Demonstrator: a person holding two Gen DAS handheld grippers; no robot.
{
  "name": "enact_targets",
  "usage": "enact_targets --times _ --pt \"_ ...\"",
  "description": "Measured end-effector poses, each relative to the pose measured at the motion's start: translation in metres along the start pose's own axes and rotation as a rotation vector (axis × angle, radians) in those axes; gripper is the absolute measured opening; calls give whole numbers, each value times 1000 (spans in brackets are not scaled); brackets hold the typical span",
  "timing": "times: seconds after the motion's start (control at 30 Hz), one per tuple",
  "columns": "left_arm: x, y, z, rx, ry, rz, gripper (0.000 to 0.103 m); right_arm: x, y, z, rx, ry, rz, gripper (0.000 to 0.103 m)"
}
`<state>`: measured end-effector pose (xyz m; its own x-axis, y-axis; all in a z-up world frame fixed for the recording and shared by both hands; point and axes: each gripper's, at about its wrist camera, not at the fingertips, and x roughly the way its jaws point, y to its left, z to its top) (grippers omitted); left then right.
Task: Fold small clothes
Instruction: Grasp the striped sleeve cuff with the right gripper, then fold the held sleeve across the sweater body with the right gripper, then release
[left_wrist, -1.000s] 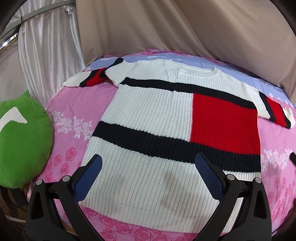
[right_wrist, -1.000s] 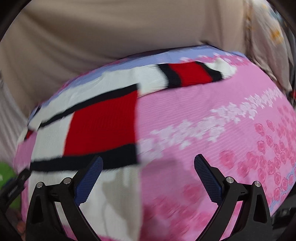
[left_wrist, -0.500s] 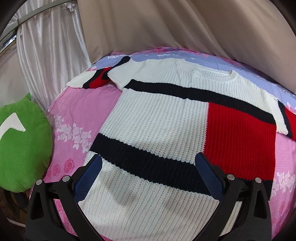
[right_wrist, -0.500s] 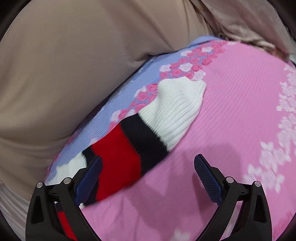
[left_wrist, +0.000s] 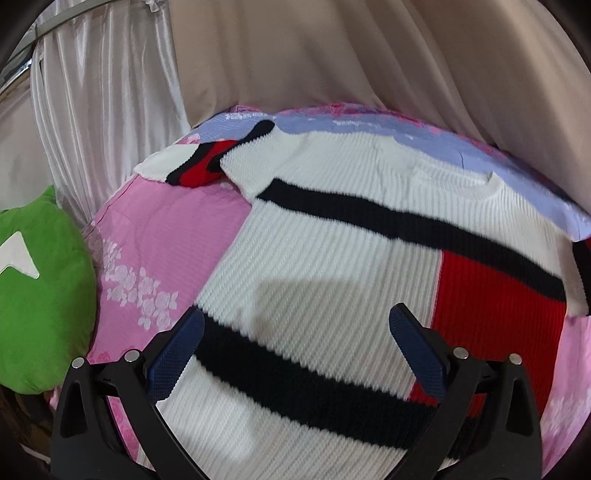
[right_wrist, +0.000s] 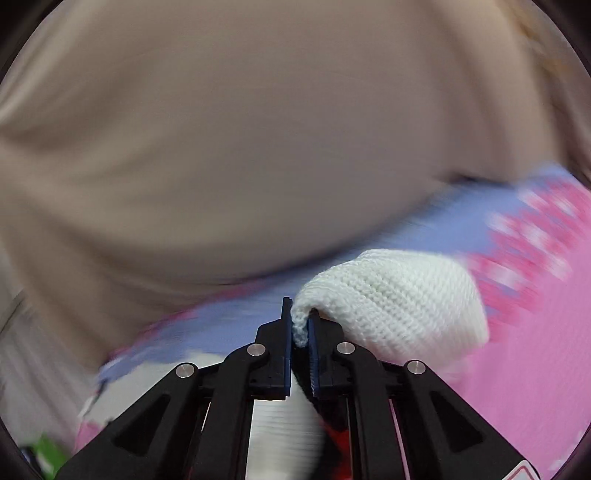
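Observation:
A white knit sweater (left_wrist: 332, 258) with black stripes and a red block lies flat on the pink flowered bedsheet (left_wrist: 166, 229). Its left sleeve (left_wrist: 195, 166) is bent inward near the shoulder. My left gripper (left_wrist: 295, 314) hovers open over the lower body of the sweater, with nothing between its blue pads. In the right wrist view, the jaws of my right gripper (right_wrist: 300, 317) are closing, and its pads pinch the edge of the white sleeve cuff (right_wrist: 399, 295). The cuff bulges up to the right of the fingers.
A green cushion (left_wrist: 40, 295) sits off the bed's left edge. A white curtain (left_wrist: 103, 92) and a beige drape (left_wrist: 369, 55) hang close behind the bed. A lilac band of sheet (right_wrist: 480, 218) runs along the far side.
The right gripper swung to the sleeve end and closed on its white cuff, then lifted it. The left gripper slid further up over the sweater and stayed open.

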<state>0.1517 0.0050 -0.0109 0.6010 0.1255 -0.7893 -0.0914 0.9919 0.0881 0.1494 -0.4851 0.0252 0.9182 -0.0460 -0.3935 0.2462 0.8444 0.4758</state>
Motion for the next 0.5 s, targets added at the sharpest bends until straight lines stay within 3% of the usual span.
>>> enact_targets --times 0.07,0.13,0.17,0.27,0.37,0.5 --pt "3 4 11 -23 -6 -31 98 17 85 -7 -140 54 170 12" --pt "6 7 24 -37 -16 -64 98 43 151 -35 -229 146 290 35" --pt "9 9 35 -43 -26 -84 98 56 175 -55 -266 182 313 52" --pt "19 7 56 -66 -28 -159 98 72 195 -100 -304 231 214 55" --pt "44 -8 77 -105 7 -249 98 53 162 -122 -174 265 115 57" --pt "92 -33 95 -174 74 -290 98 38 108 -133 -95 319 -135 60"
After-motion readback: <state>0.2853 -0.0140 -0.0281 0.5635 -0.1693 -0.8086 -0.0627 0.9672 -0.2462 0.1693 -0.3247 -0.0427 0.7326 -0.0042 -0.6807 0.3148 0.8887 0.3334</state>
